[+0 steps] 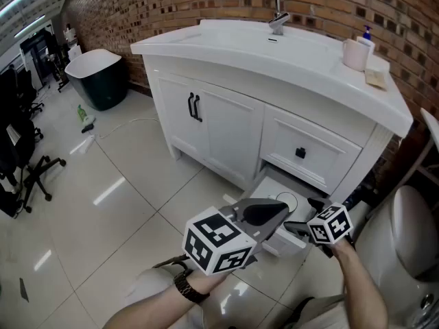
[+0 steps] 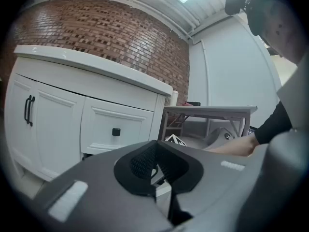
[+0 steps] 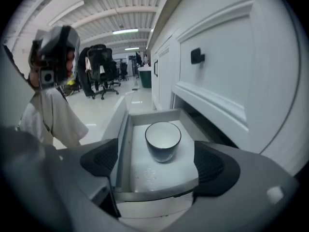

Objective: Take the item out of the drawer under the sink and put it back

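Note:
The low drawer point(image 1: 277, 182) under the sink stands pulled out from the white vanity. A dark-rimmed cup with a white inside point(image 3: 163, 140) stands upright on the drawer's floor point(image 3: 145, 175); in the head view the cup point(image 1: 286, 202) peeks out behind my left gripper. My right gripper point(image 3: 155, 162) is open, its pads either side of the drawer's front end, short of the cup. It shows at the drawer's front in the head view as my right gripper point(image 1: 296, 229). My left gripper point(image 1: 278, 214) hovers over the drawer, shut and holding nothing point(image 2: 155, 164).
Above the open drawer is a closed drawer with a black knob point(image 1: 300, 152). Cabinet doors with black handles point(image 1: 195, 107) are to its left. A faucet point(image 1: 277, 19) and a pink cup point(image 1: 354, 54) sit on the counter. A toilet point(image 1: 405, 238) is close at right, a dark bin point(image 1: 99, 77) far left.

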Available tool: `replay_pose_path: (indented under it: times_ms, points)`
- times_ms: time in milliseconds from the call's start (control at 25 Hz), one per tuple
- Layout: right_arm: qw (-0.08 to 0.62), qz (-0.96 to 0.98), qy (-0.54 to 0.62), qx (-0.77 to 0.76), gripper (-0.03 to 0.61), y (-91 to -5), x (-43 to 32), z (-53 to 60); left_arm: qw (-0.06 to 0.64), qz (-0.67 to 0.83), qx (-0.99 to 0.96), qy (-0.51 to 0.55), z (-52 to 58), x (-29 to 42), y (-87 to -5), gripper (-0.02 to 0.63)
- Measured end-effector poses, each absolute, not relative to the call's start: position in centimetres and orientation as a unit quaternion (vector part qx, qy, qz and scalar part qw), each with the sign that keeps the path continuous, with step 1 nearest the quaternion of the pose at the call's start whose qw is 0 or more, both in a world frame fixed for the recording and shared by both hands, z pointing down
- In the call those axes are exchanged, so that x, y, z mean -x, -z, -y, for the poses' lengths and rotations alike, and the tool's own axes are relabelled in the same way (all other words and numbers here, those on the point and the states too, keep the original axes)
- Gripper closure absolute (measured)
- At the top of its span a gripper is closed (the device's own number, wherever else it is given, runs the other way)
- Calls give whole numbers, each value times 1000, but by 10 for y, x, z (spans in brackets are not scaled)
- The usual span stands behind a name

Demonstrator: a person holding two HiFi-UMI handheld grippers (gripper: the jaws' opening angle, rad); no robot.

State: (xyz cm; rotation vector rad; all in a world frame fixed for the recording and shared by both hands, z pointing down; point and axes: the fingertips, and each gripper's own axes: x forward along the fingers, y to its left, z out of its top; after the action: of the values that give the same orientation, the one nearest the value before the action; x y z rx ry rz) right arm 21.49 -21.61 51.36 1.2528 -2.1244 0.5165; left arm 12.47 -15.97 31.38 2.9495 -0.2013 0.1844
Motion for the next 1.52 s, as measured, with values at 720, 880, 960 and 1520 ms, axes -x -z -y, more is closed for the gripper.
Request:
replay_pose_path:
  times_ms: [720,880,960,1520]
  points:
    - [367,771,-135,-503,173,-511,-204,284,109,80,-990,-49,181,-114,-311,598]
    - [294,791,-91,-528,173,-441,-196,268,113,78,-990,-43,176,-112,-311,598]
    - [271,796,-70,-536,173,-415,-194,255,111,71,-991,-41,173,-113,-310,598]
    - [269,794,-56,-542,173,-393,-193,207,45,71,-996,-43,152,-126,-307,598]
